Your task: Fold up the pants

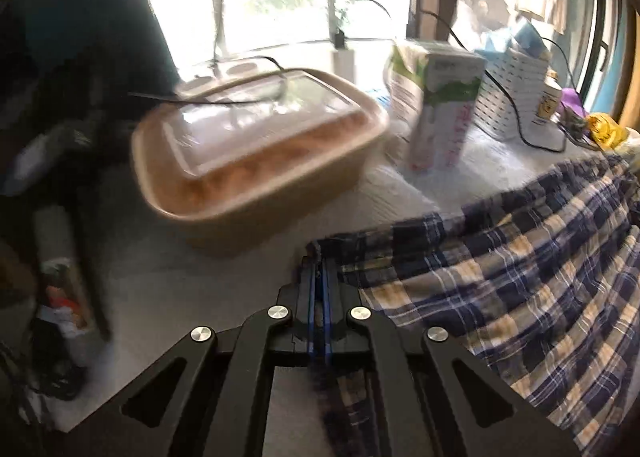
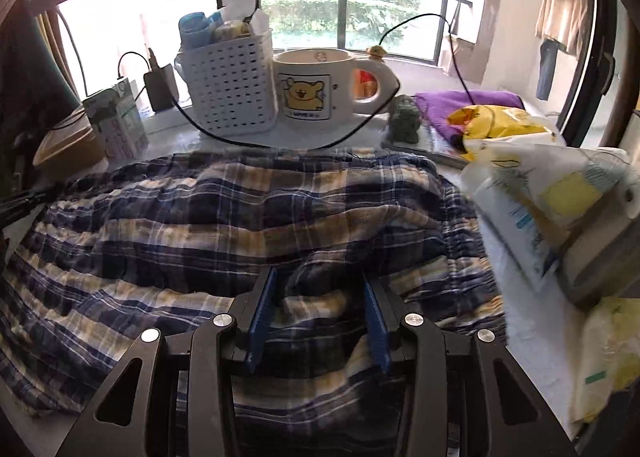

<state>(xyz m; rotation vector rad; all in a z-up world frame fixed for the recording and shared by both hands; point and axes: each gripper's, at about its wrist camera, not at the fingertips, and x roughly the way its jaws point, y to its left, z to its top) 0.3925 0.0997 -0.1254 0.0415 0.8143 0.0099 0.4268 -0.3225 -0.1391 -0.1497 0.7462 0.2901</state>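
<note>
The pants (image 2: 248,217) are blue, white and tan plaid and lie rumpled across the white table. In the left wrist view they (image 1: 520,277) spread to the right, with one edge lifted. My left gripper (image 1: 319,269) is shut on the left corner edge of the pants. My right gripper (image 2: 318,281) is open, its blue pads (image 2: 264,305) low over the middle of the pants with a raised fold of cloth between them.
A tan lidded food tub (image 1: 256,153) and a milk carton (image 1: 444,105) stand left of the pants. A white basket (image 2: 228,89), a bear mug (image 2: 320,85) and a black cable (image 2: 280,145) sit behind them. Plastic bags (image 2: 552,193) crowd the right.
</note>
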